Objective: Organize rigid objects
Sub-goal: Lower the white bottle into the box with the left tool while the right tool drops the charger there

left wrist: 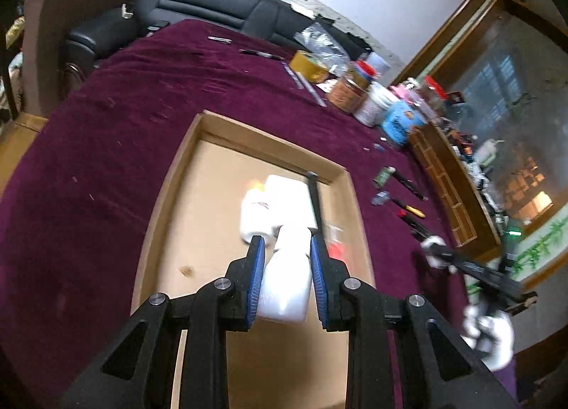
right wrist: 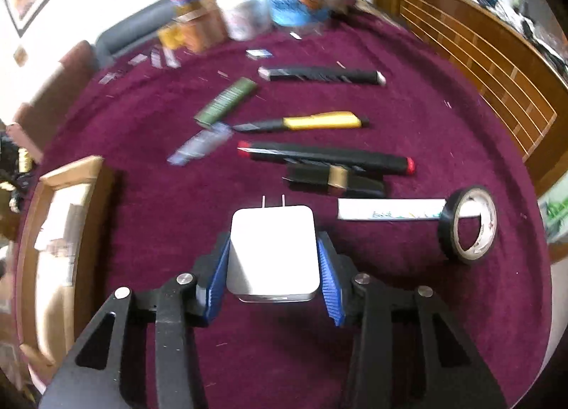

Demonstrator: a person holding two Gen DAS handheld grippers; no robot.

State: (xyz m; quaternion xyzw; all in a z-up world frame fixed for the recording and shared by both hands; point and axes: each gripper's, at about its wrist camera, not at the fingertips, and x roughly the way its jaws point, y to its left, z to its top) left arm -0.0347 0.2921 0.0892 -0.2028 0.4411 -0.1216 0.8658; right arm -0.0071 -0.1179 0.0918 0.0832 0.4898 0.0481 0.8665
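My left gripper (left wrist: 287,244) is shut on a white plastic bottle (left wrist: 288,277) and holds it above the open cardboard box (left wrist: 170,181). In the box lie a white container (left wrist: 273,206), a black stick (left wrist: 315,199) and a small red item (left wrist: 336,251). My right gripper (right wrist: 272,242) is shut on a white plug adapter (right wrist: 272,252), prongs pointing forward, above the maroon tablecloth (right wrist: 159,249). The box shows at the left of the right wrist view (right wrist: 60,231). The right gripper also shows at the right of the left wrist view (left wrist: 461,263).
On the cloth ahead of the right gripper lie a yellow-handled knife (right wrist: 309,122), a green pack (right wrist: 227,100), black bars (right wrist: 323,74), a black tape roll (right wrist: 468,224) and a white strip (right wrist: 387,214). Jars and tubs (left wrist: 369,96) line the far edge. A wooden rail (right wrist: 479,64) borders the right.
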